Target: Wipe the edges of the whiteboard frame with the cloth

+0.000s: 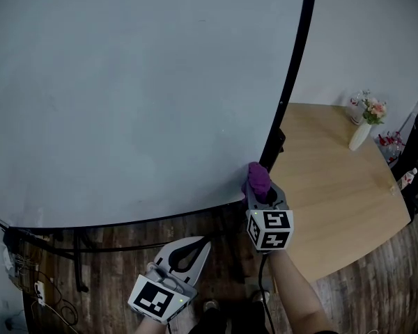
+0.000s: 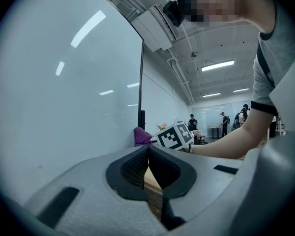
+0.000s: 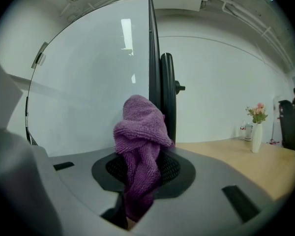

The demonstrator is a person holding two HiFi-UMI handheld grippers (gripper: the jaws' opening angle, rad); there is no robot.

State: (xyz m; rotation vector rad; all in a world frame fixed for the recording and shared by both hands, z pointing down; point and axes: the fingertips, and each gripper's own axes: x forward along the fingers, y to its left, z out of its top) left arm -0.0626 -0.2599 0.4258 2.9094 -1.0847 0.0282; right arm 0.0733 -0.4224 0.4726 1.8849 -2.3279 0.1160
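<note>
At the far left of the head view, some thin cables [image 1: 38,291] lie on the dark wooden floor [image 1: 111,284]. Above them the large pale whiteboard [image 1: 139,96] fills most of the picture, and its thin black frame [image 1: 292,68] runs along the bottom edge and up the right edge.

The left gripper [image 1: 203,242] hangs low, below the bottom edge of the board and apart from it. In the left gripper view its 2 fingers [image 2: 137,168] are pressed together and nothing is between them.

To the right, the right gripper [image 1: 260,188] is raised to the lower right corner of the board. Its 2 fingers [image 3: 169,168] are clenched on the purple terry cloth [image 3: 140,132], which stands up out of them in a bunch. The bunch [image 1: 258,178] meets the black frame [image 3: 152,58] at that corner, where the right edge comes down.

Further right stands a light wooden tabletop [image 1: 334,186]. Near its far edge there is a slim white vase [image 1: 360,136] with pink flowers [image 1: 373,108], well apart from the cloth.
</note>
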